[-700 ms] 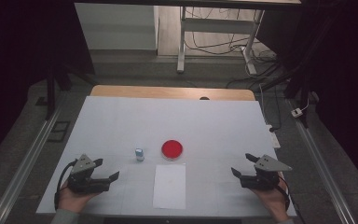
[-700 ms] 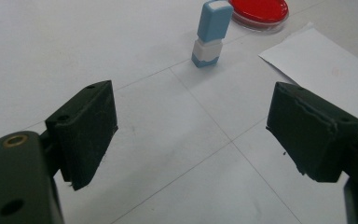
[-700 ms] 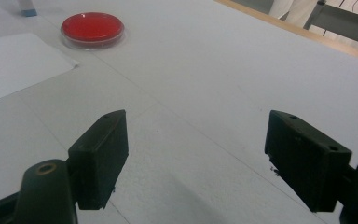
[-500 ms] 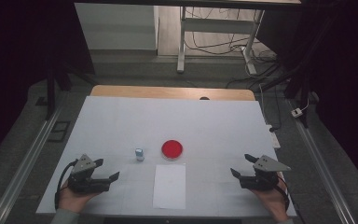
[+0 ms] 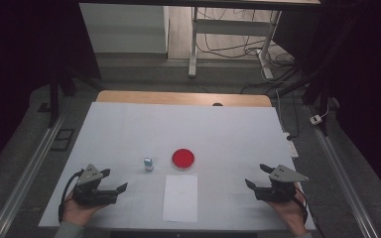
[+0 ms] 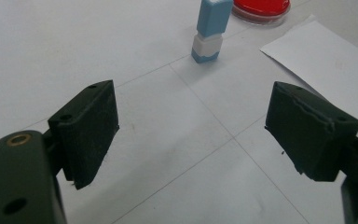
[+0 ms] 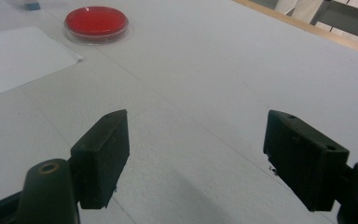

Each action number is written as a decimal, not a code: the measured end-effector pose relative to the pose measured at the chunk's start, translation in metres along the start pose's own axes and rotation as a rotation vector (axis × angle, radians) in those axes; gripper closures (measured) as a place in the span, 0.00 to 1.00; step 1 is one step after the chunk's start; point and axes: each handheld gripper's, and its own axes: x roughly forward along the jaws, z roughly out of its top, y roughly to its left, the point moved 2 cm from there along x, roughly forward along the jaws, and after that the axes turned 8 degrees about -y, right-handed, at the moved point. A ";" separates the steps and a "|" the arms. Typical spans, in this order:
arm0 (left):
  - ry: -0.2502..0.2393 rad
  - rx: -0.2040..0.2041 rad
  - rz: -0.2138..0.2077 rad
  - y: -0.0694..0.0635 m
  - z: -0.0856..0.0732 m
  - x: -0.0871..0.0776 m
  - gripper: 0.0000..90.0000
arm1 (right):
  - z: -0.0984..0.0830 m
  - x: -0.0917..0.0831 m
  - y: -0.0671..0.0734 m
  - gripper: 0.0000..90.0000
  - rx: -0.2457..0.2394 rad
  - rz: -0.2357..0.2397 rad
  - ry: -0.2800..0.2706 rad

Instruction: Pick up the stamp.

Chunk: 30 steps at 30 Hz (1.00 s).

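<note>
A round red dish (image 5: pixel 183 158) lies near the table's middle, with a small blue-and-white stamp-like block (image 5: pixel 148 163) standing upright just left of it. A white paper sheet (image 5: pixel 180 197) lies in front of the dish. My left gripper (image 5: pixel 113 181) rests open at the front left, held in a hand; the block (image 6: pixel 209 29), the dish (image 6: pixel 261 9) and the paper (image 6: pixel 321 60) lie ahead of its jaws. My right gripper (image 5: pixel 258 176) rests open at the front right, jaws empty, with the dish (image 7: pixel 96 22) and paper (image 7: pixel 18 56) far off to its left.
The white table top (image 5: pixel 228 134) has a wooden strip (image 5: pixel 178 98) along its far edge. Metal rails (image 5: pixel 25 173) run down both sides. Behind the table stand a desk frame (image 5: pixel 193 44) and loose cables (image 5: pixel 233 47) on the floor.
</note>
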 end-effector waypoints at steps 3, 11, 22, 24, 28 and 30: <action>-0.001 0.001 0.002 0.000 0.000 0.000 0.19 | 0.000 0.000 0.000 0.25 0.002 0.001 -0.002; -0.001 0.004 0.001 0.000 0.001 0.001 0.19 | 0.000 0.000 0.000 0.25 0.001 0.001 0.007; -0.005 0.020 -0.007 -0.001 0.005 0.004 0.20 | 0.000 0.001 0.000 0.25 0.003 0.002 0.009; -0.006 0.026 -0.010 -0.001 0.007 0.005 0.20 | 0.000 0.002 0.000 0.25 0.003 0.001 0.009; -0.009 0.034 -0.018 -0.003 0.011 0.007 0.20 | 0.000 0.002 0.001 0.25 0.005 0.003 0.009; -0.011 0.036 -0.020 -0.004 0.012 0.008 0.20 | 0.000 0.002 0.001 0.25 0.002 0.003 0.011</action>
